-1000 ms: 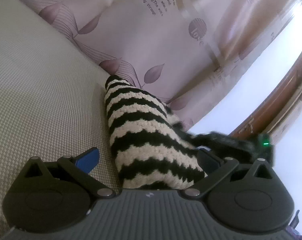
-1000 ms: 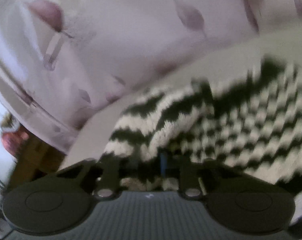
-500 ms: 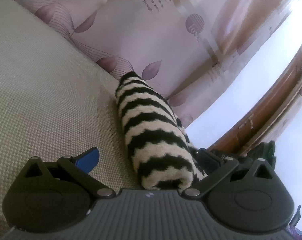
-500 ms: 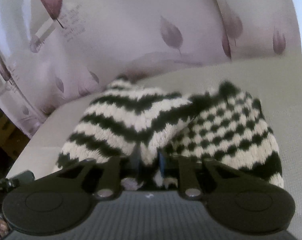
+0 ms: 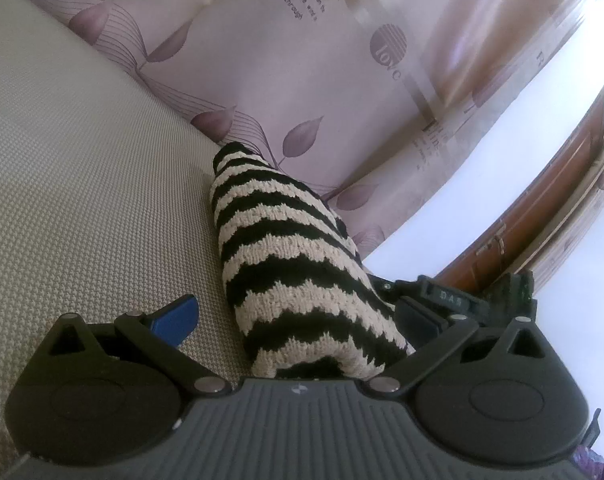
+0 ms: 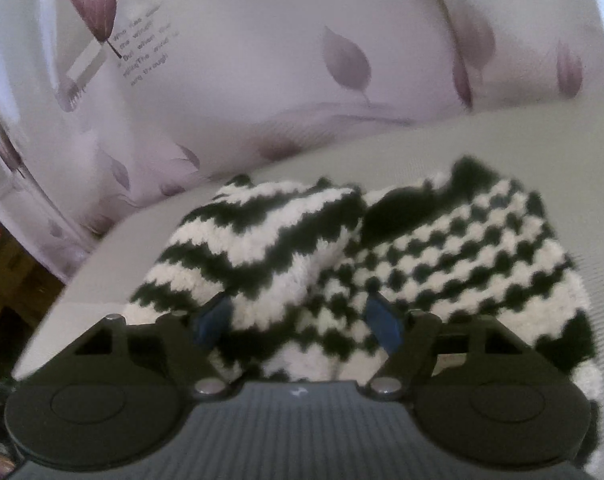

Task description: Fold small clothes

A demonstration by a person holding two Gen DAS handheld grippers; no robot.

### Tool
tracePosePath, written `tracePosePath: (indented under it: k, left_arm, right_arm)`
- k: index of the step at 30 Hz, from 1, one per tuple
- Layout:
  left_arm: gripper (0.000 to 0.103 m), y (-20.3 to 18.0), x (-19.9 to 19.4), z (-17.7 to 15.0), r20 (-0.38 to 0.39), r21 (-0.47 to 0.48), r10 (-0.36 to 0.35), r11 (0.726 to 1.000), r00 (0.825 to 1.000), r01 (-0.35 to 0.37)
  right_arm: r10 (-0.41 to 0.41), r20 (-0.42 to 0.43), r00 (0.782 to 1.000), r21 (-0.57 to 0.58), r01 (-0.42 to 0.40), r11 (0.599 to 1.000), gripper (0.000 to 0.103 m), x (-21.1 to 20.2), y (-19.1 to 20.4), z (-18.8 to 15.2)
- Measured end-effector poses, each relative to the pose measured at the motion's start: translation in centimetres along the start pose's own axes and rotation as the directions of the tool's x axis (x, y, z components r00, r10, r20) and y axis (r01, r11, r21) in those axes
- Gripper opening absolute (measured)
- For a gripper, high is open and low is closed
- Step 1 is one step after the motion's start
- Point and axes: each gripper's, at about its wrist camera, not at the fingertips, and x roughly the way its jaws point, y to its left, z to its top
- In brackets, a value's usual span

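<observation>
Big picture first: a beige woven sofa seat [image 5: 82, 184] with a leaf-print backrest [image 5: 262, 60] ahead of both tongs, and on the seat lies the one thing that matters, a black-and-cream knitted garment [image 6: 442, 256], small, zigzag-striped, already doubled over on itself.

It looks soft and thick, light in the hand, with no stiffness at all; it should sag wherever it isn't supported and the fuzzy yarn could snag. Not slippery, not fragile. Best hold, I'd say, is a folded edge or corner, pinching both layers together so they don't slide apart.

Now the left tongs [image 5: 298, 316]: spread wide, blue pad out to the left over the seat, the garment's rolled fold [image 5: 286, 264] running straight forward between the two sides. Clamped on nothing; whether the right-hand pad touches the knit, I can't tell.

The right tongs [image 6: 298, 320]: also parted, blue pads either side of the near edge, the knit bunched between them, loose, not squeezed.
</observation>
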Motion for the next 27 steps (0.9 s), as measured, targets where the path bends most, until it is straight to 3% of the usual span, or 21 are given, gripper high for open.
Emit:
tracePosePath:
  k: [1,4,9,11,13,15,17,18,21,27]
  left_arm:
    - [0.103,0.0,0.0,0.0,0.0,0.0,0.0,1.0,1.0,0.0]
    - [0.103,-0.1,0.0,-0.1,0.0,0.0,0.001,1.0,1.0,-0.001]
    - [0.103,-0.1,0.0,-0.1,0.0,0.0,0.001,1.0,1.0,-0.001]
    - [0.103,-0.1,0.0,-0.1,-0.001,0.0,0.002,1.0,1.0,-0.002]
    - [0.103,-0.1,0.0,-0.1,0.0,0.0,0.001,1.0,1.0,-0.001]
    - [0.103,-0.1,0.0,-0.1,0.0,0.0,0.002,1.0,1.0,-0.002]
    - [0.103,-0.1,0.0,-0.1,0.0,0.001,0.001,1.0,1.0,-0.001]
    - [0.103,0.0,-0.1,-0.1,0.001,0.001,0.001,1.0,1.0,-0.001]
    - [0.103,0.0,0.0,-0.1,0.004,0.001,0.005,1.0,1.0,-0.005]
    - [0.103,0.2,-0.1,-0.2,0.009,-0.002,0.009,1.0,1.0,-0.009]
  right_arm:
    - [0.024,-0.008,1.0,0.005,-0.024,1.0,0.048,0.1,0.0,0.1]
    - [0.044,-0.011,0.999,-0.048,-0.045,0.998,0.026,0.0,1.0,0.2]
    - [0.046,-0.01,0.999,-0.044,-0.046,0.998,0.025,0.4,0.9,0.4]
    - [0.054,-0.018,0.998,-0.036,-0.054,0.998,0.031,0.7,0.7,0.6]
    - [0.056,-0.032,0.998,-0.006,-0.056,0.998,0.056,1.2,0.4,0.7]
    - [0.064,-0.031,0.997,0.022,-0.063,0.998,0.057,1.5,0.0,0.7]
    - [0.068,-0.031,0.997,0.048,-0.067,0.997,0.045,1.9,-0.3,0.7]
    - [0.078,-0.034,0.996,0.051,-0.076,0.996,0.027,2.0,-0.3,0.8]
    - [0.04,-0.003,0.999,0.005,-0.04,0.999,0.013,1.6,0.5,1.3]
    - [0.031,0.124,0.992,-0.018,-0.029,0.999,0.013,-3.3,0.1,5.3]
